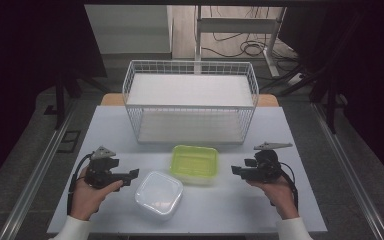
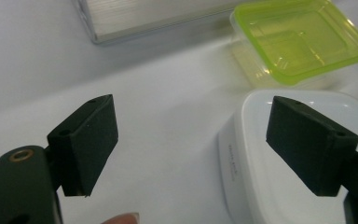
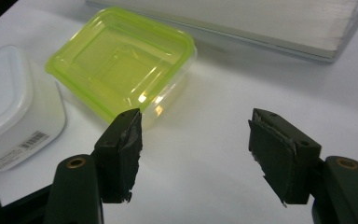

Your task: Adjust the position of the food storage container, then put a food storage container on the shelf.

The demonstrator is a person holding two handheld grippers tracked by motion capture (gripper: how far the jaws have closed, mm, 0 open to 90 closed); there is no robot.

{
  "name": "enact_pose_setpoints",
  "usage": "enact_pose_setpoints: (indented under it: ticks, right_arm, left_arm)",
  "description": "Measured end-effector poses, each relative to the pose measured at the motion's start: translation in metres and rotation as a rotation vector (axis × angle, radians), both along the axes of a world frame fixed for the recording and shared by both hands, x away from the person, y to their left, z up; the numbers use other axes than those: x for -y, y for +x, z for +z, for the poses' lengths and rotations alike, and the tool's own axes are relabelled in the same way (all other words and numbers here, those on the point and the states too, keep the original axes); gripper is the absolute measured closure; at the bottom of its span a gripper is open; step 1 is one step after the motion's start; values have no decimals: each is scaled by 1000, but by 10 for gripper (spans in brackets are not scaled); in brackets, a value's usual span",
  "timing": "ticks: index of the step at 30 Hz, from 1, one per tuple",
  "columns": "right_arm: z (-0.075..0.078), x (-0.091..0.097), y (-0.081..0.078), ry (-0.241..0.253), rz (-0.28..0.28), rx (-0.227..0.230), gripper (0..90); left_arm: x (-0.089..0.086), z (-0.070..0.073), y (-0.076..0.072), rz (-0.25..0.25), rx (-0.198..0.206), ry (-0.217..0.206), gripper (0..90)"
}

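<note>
A clear box with a yellow-green lid (image 1: 194, 163) (image 2: 300, 39) (image 3: 121, 63) sits on the white table in front of a wire basket. A white lidded box (image 1: 159, 193) (image 2: 279, 158) (image 3: 9, 102) lies nearer, to its left. My left gripper (image 1: 131, 177) (image 2: 193, 144) rests low on the table just left of the white box, open, with the box's corner near one pad. My right gripper (image 1: 236, 171) (image 3: 196, 149) hovers to the right of the green-lidded box, pointing toward it, open with bare table between its jaws.
A white wire basket (image 1: 190, 100) with two shelves stands at the back middle of the table (image 1: 280, 210). Metal rails run along both sides of the floor. Table legs and cables lie beyond the basket.
</note>
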State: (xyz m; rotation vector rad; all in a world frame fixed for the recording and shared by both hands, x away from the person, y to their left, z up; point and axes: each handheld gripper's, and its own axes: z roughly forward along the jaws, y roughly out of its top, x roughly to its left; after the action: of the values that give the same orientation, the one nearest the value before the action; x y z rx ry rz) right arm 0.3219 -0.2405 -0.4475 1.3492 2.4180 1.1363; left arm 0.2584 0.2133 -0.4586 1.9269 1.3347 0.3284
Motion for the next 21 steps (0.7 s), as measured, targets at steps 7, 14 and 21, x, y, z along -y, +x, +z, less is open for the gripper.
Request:
enact_pose_setpoints:
  ticks: [7, 14, 21]
  right_arm:
    - [5, 0, 1, 33, 16, 14, 345]
    - [10, 0, 2, 54, 4, 18, 346]
    - [11, -8, 11, 48, 1, 13, 346]
  left_arm:
    - [14, 4, 0, -37, 0, -26, 169]
    - [30, 13, 14, -78, -8, -52, 194]
    - [42, 22, 43, -109, -75, -109, 197]
